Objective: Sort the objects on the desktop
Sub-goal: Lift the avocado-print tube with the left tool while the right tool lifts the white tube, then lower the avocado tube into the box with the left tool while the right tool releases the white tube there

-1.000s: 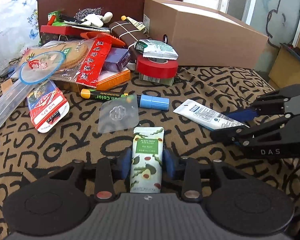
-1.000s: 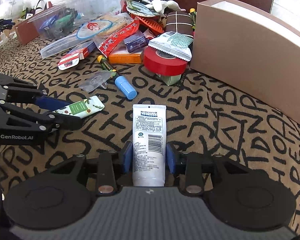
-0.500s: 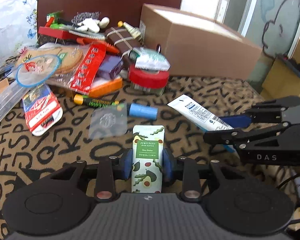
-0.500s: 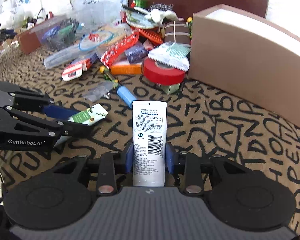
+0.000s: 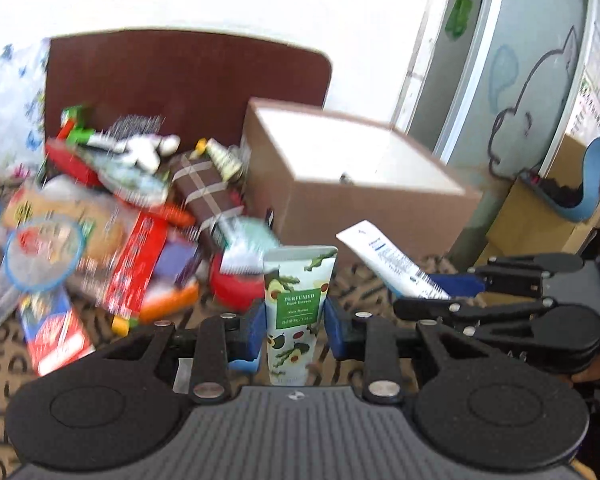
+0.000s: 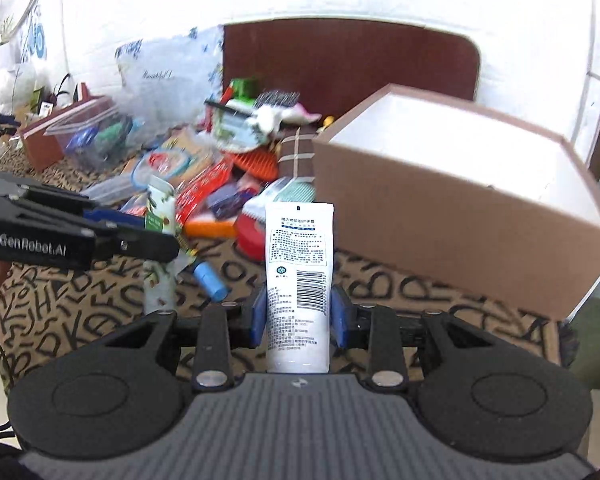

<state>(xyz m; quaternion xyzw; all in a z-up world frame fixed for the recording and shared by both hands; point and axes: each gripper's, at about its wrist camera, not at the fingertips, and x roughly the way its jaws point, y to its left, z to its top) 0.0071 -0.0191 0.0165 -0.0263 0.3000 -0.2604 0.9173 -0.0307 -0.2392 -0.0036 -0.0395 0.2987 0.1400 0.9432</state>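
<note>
My left gripper (image 5: 294,326) is shut on a green avocado hand cream tube (image 5: 298,304) and holds it up off the lettered cloth. My right gripper (image 6: 298,316) is shut on a white tube (image 6: 298,276) with a barcode, also lifted. Each gripper shows in the other's view: the right gripper (image 5: 424,296) with the white tube (image 5: 388,258) at the right, the left gripper (image 6: 156,236) with the green tube (image 6: 160,208) at the left. An open brown cardboard box (image 5: 356,184) stands behind, also in the right wrist view (image 6: 460,216).
A pile of clutter lies at the back left: a red tape roll (image 5: 236,288), a red packet (image 5: 136,264), an orange box (image 6: 212,228), a blue-capped marker (image 6: 210,284). A brown chair back (image 5: 184,80) stands behind. A clear plastic container (image 6: 96,136) sits far left.
Both grippers have lifted their tubes off the cloth and tilted upward, so the box's open top and the wall show. The view is blurred by motion.
</note>
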